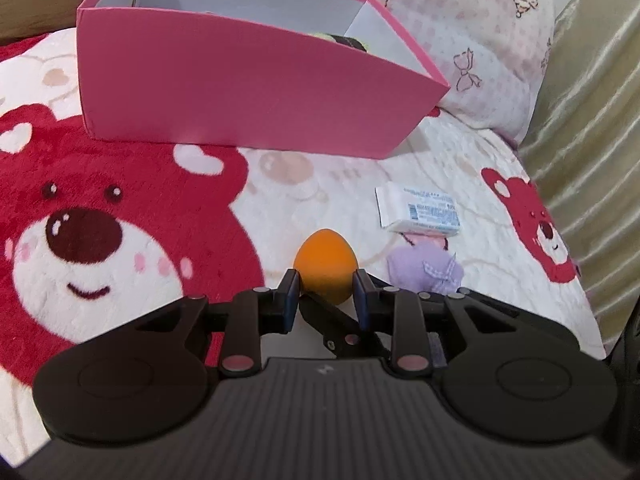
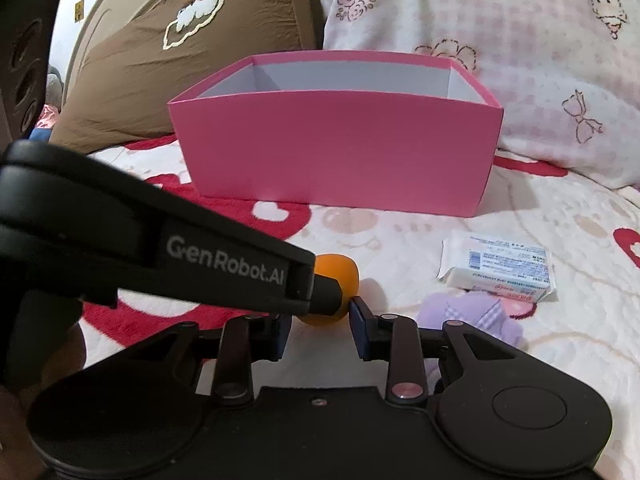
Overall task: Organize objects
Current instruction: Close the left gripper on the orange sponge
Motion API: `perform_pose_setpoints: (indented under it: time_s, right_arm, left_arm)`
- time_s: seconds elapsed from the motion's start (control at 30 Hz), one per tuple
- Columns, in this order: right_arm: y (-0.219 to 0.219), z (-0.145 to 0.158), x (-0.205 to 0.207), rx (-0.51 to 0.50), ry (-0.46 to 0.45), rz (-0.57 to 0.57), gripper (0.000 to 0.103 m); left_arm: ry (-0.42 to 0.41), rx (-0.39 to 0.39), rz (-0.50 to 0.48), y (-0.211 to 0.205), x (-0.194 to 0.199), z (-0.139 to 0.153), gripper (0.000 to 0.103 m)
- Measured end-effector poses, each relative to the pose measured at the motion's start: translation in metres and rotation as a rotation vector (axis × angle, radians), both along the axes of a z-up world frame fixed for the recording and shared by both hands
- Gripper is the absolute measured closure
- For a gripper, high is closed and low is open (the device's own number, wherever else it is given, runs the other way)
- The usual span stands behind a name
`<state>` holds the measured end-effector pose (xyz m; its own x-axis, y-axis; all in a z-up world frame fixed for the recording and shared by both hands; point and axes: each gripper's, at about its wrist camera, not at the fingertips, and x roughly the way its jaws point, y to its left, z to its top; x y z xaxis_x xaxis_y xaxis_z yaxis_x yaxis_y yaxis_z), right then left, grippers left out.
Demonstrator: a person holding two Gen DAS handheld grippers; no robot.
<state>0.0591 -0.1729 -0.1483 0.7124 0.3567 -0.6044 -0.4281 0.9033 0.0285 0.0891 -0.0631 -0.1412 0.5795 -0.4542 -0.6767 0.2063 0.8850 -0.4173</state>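
**Orange egg pinched, box ahead**

Left gripper (image 1: 326, 292) clamped on the small orange egg-shaped sponge (image 1: 326, 264), pads pressing its two sides low on the body, just above the plush bear-print blanket (image 1: 120, 240) on the bed. Right gripper (image 2: 320, 320) close behind the same egg, jaws apart, holding nothing. Straight ahead of both, well apart from the egg: open pink cardboard box (image 1: 240, 96), something dark and yellow-green already inside. Ahead and to the right of the left gripper: white wrapped tissue packet (image 1: 420, 212) and, nearer, lilac fabric pouch (image 1: 424, 268).

Likely risks: rounded, squashy sponge squirting out of a low pinch during the lift; crossed grippers knocking together; tall near wall catching the egg.
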Motion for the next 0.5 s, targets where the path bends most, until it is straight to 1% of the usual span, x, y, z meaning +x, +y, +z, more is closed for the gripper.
perform_pose_setpoints:
  time_s: [0.03,0.1,0.17,0.33,0.4,0.43,0.5]
  right_arm:
    - [0.002,0.001,-0.001,-0.005,0.004,0.006,0.067]
    - [0.002,0.003,-0.003,-0.028,0.021,0.027,0.067]
    - [-0.001,0.01,-0.006,-0.032,0.035,0.041,0.067]
    - [-0.007,0.029,-0.018,0.002,-0.01,0.027,0.067]
    - [-0.007,0.036,-0.02,0.008,-0.023,0.031,0.067]
    - [-0.008,0.039,-0.02,0.017,-0.022,0.036,0.067]
    - [-0.009,0.046,-0.02,0.039,-0.013,0.041,0.067]
  left_arm:
    - [0.006,0.001,-0.004,0.0,-0.002,0.0,0.076]
    - [0.015,-0.02,-0.008,0.001,-0.008,0.002,0.076]
    - [0.007,-0.036,-0.009,0.001,-0.014,0.008,0.076]
    - [-0.072,0.004,-0.001,-0.008,-0.028,0.033,0.076]
    - [-0.075,0.009,0.011,-0.007,-0.03,0.043,0.076]
    - [-0.067,0.014,0.019,-0.007,-0.031,0.048,0.076]
    - [-0.08,0.033,0.026,-0.008,-0.035,0.061,0.076]
